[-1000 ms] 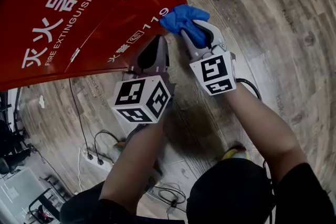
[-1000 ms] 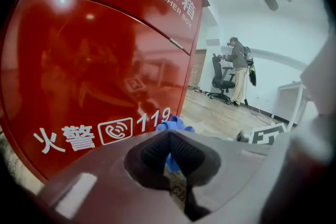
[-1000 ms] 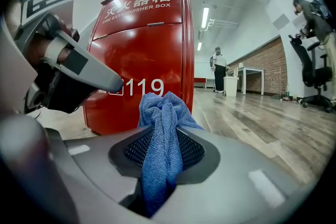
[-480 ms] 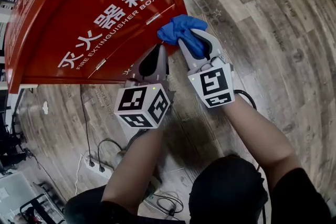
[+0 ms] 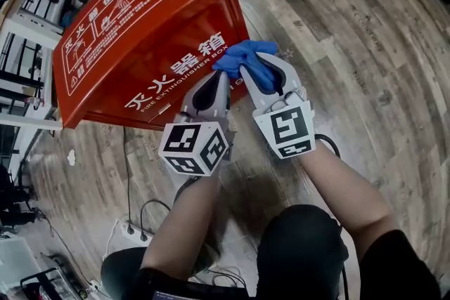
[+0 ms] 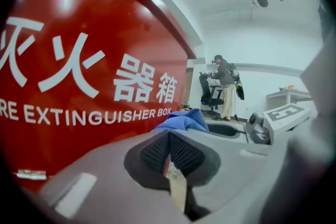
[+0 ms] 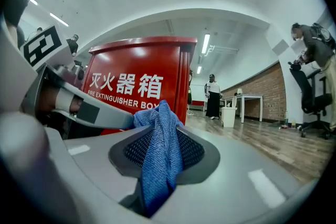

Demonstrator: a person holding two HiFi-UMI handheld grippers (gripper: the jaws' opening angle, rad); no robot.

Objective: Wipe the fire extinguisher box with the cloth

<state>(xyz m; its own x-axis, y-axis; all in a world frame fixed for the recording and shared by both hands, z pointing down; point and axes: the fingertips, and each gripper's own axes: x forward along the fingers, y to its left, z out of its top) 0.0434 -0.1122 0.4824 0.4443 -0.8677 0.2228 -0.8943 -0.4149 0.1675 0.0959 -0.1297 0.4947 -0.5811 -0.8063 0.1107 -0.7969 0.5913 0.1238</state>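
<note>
One blue cloth in right gripper

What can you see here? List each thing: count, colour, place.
fire extinguisher box: one, red, white lettering, on floor.
cloth: one, blue, in right tool, at the box's front.
floor: one, grey-brown wood, under everything.
power strip: one, white, floor, lower left of head view.
bystanders: several, mixed clothing, far background of gripper views.
left tool: one, grey, shut, empty, beside cloth.
right tool: one, grey, shut on cloth.
forearms: two, bare, bottom of head view.
</note>
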